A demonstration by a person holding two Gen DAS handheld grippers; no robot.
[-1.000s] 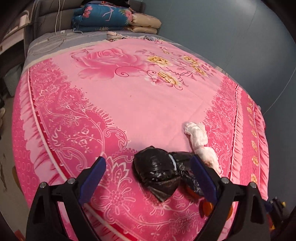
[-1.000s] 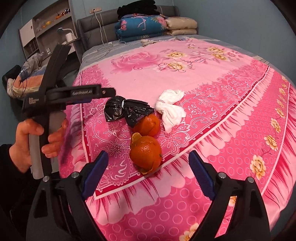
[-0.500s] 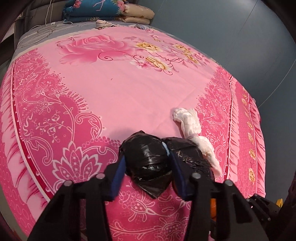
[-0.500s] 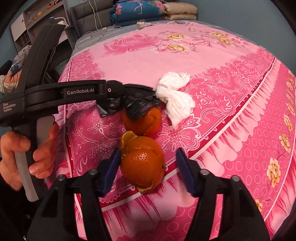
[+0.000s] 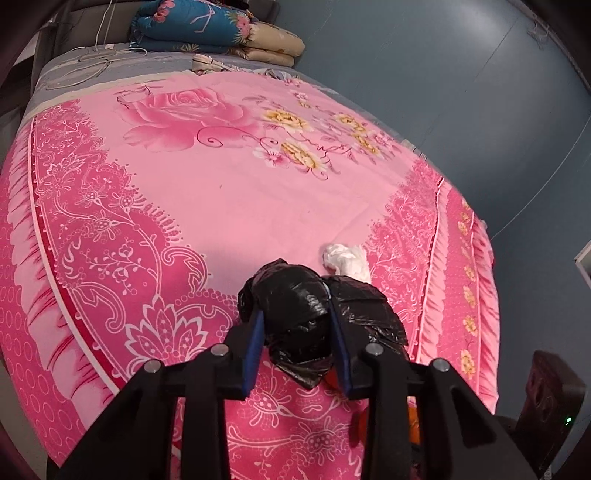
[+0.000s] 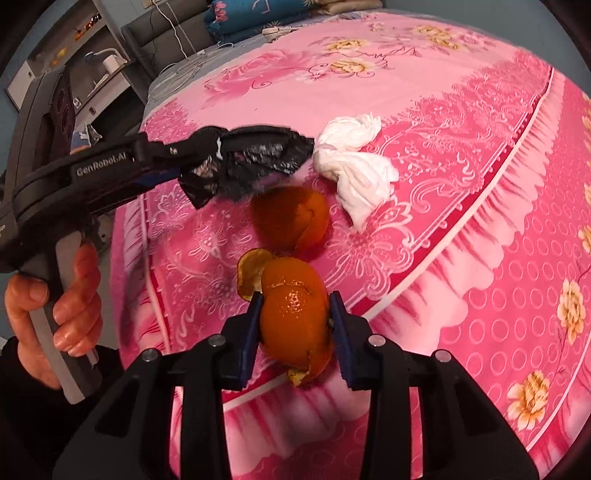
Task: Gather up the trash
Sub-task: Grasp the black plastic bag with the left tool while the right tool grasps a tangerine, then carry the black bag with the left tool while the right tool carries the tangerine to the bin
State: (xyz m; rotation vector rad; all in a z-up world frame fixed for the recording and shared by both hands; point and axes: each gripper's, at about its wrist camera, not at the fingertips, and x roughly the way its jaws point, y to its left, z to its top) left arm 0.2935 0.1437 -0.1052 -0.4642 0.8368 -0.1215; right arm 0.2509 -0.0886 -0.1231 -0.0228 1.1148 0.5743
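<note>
My left gripper (image 5: pixel 297 332) is shut on a crumpled black plastic bag (image 5: pixel 295 299) and holds it just above the pink bedspread; the bag also shows in the right wrist view (image 6: pixel 255 158). My right gripper (image 6: pixel 295 325) is shut on an orange peel (image 6: pixel 293 314) near the bed's front edge. A second orange peel (image 6: pixel 295 216) lies on the bed beyond it, under the raised bag. A crumpled white tissue (image 6: pixel 354 166) lies to the right of the bag; it also shows in the left wrist view (image 5: pixel 347 260).
The pink floral bedspread (image 5: pixel 184 192) covers the bed. Folded quilts (image 5: pixel 207 26) are stacked at the head end. A blue-grey wall (image 5: pixel 461 92) runs along the bed's right side. Shelves and a lamp (image 6: pixel 107 62) stand left of the bed.
Both grippers have closed: the left on the black bag, the right on the near orange peel. The bag has been lifted off the bed, and the second peel shows beneath it.
</note>
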